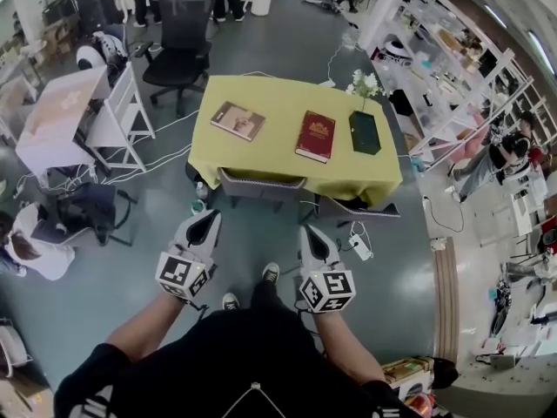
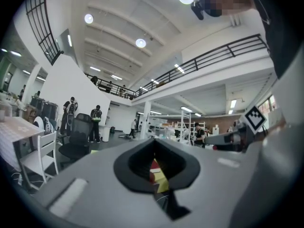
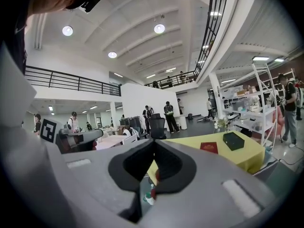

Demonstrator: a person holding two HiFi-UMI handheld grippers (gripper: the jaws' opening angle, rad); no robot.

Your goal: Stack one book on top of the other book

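A yellow table [image 1: 261, 159] stands ahead of me across the floor. On it lie a brown book [image 1: 237, 120] at the left and a red book [image 1: 316, 136] in the middle, apart from each other. A dark green box [image 1: 365, 132] sits to the right beside white flowers [image 1: 364, 84]. My left gripper [image 1: 209, 217] and right gripper [image 1: 307, 232] hang over the floor well short of the table, both shut and empty. The right gripper view shows the red book [image 3: 209, 147] and the box [image 3: 233, 140] past the shut jaws. A sliver of red book [image 2: 154, 166] shows through the left gripper's [image 2: 154, 144] notch.
Two grey chairs [image 1: 259, 185] are tucked under the table's near side, with a bottle [image 1: 199, 200] and a power strip [image 1: 359, 247] on the floor nearby. A black office chair [image 1: 180, 42] stands behind the table, white furniture [image 1: 83, 116] at left, shelving [image 1: 452, 77] at right. People stand around.
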